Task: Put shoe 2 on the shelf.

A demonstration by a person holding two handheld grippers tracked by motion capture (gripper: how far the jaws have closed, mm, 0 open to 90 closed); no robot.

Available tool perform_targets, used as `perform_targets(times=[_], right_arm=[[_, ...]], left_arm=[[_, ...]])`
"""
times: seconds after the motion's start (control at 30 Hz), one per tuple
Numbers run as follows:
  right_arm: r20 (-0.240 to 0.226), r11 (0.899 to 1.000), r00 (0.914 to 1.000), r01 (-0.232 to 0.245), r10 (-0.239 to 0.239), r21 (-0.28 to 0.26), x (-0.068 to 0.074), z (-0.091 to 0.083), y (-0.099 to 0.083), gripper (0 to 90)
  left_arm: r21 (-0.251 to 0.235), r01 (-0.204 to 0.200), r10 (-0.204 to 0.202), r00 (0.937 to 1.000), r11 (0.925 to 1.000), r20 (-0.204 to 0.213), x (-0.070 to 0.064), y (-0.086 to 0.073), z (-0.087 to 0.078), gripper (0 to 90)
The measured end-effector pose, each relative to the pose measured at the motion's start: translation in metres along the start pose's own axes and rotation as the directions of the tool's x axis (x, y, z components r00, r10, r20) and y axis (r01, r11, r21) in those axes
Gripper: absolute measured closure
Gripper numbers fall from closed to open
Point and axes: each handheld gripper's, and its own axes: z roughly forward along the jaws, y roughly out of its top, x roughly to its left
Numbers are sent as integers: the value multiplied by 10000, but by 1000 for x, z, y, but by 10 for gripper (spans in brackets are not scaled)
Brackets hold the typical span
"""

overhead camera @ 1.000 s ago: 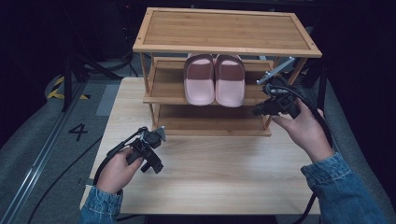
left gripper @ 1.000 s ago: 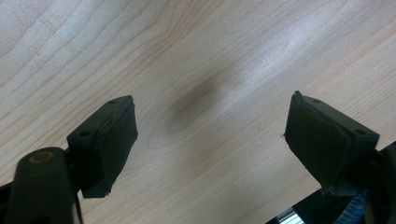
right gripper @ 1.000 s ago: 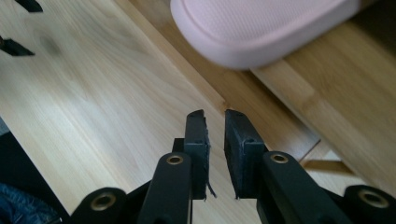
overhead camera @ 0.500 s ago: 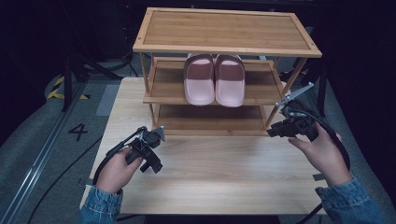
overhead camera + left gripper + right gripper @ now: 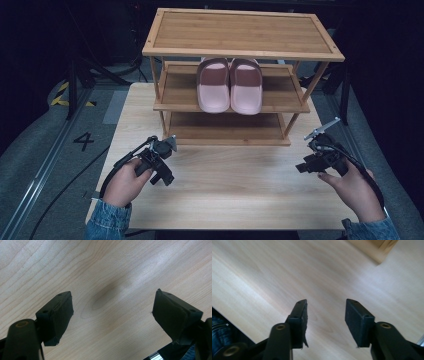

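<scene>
My left gripper (image 5: 165, 176) is over the near left part of the table (image 5: 235, 190), jaws set wide with only bare wood between them. My right gripper (image 5: 302, 167) is over the near right part, jaws at a moderate gap, holding nothing. The pink slippers (image 5: 230, 86) lie side by side, touching, on the middle shelf of the wooden rack (image 5: 240, 30) at the far side, well apart from both grippers.

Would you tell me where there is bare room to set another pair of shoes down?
The top shelf is bare, as is the bottom shelf. The middle shelf has the pink slippers at its centre, with strips free on either side.
</scene>
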Motion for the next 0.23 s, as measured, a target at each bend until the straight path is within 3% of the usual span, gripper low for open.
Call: perform_targets(times=[0.23], right_arm=[[-45,9988,9994,-348,350,358,-1,16,-13,439]], left_arm=[[-18,-195,195,9998,9998,83,-4,1,-1,175]])
